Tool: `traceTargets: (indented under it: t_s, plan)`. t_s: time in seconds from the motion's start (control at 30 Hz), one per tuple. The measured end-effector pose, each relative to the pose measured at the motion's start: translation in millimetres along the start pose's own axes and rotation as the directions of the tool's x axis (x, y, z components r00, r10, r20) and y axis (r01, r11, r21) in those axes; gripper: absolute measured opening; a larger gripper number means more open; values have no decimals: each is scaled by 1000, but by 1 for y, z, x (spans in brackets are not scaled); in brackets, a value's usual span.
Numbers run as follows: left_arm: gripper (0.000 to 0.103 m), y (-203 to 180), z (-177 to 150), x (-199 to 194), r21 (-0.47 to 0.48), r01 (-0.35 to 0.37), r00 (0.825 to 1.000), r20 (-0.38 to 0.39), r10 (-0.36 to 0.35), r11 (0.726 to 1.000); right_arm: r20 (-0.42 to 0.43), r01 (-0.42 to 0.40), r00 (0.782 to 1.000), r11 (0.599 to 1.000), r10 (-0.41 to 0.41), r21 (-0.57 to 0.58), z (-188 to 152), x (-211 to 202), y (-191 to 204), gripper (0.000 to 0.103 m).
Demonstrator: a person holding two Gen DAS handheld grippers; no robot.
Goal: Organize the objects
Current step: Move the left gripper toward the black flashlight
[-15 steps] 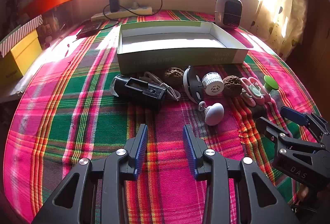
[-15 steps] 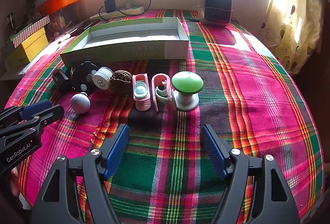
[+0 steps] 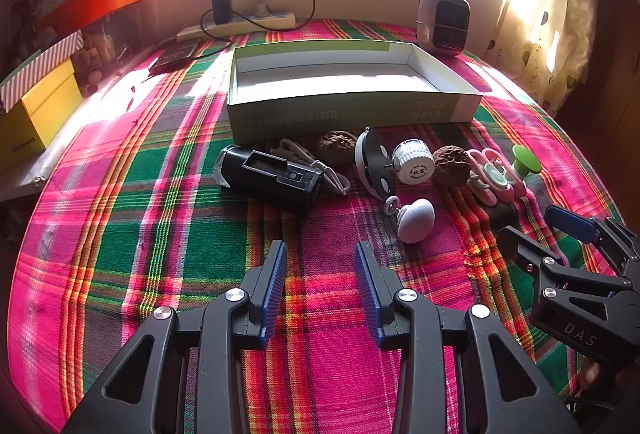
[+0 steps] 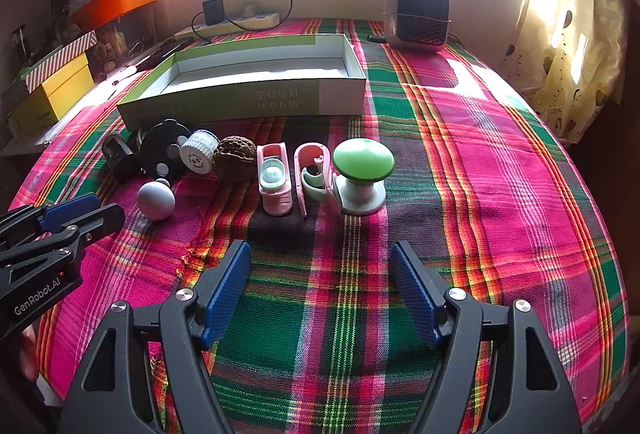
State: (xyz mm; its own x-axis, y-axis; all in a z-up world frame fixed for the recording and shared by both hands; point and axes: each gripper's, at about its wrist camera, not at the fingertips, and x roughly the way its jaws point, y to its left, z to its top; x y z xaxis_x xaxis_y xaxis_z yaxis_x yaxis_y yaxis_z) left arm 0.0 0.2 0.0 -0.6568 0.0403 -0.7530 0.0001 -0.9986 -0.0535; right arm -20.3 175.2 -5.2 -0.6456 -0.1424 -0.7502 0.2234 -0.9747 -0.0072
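- In front of the empty green box (image 4: pixel 248 96), on the plaid-covered counter (image 4: pixel 480 162), a row of small things lies along the box's near wall, none of them in the box yet.
- From the box's right end toward its left, the row runs: green-capped knob (image 4: pixel 362 174), two pink clips (image 4: pixel 294 180), a brown walnut-like ball (image 4: pixel 235 156), a white round dial (image 4: pixel 199 152), a black disc (image 4: pixel 162 148), a grey knob (image 4: pixel 156 200) just nearer than the disc, and a black flashlight (image 3: pixel 268 176).
- The right hand-held gripper (image 4: pixel 320 290) hangs above the cloth with its jaws spread wide and nothing between them; the green-capped knob and pink clips lie straight ahead of it, between it and the box.
- The left hand-held gripper (image 3: pixel 320 290) is parted more narrowly and is also empty; the flashlight lies ahead of it, slightly to its left, its long axis running roughly along the box's near wall and so across the jaws' line.
- Judging by this, the right hand is nearer the knob end and the left nearer the flashlight end.
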Motion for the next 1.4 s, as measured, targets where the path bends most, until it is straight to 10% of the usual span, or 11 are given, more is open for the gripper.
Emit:
traceTargets:
  t_s: [0.73, 1.4]
  plan:
    - [33, 6, 0, 2, 17, 43, 999, -7, -42, 999, -10, -46, 999, 998, 46, -40, 2, 0, -3, 72]
    - [33, 26, 27, 17, -164, 116, 991, -42, -125, 980, -34, 8, 999, 989, -13, -146, 35, 21, -38, 72]
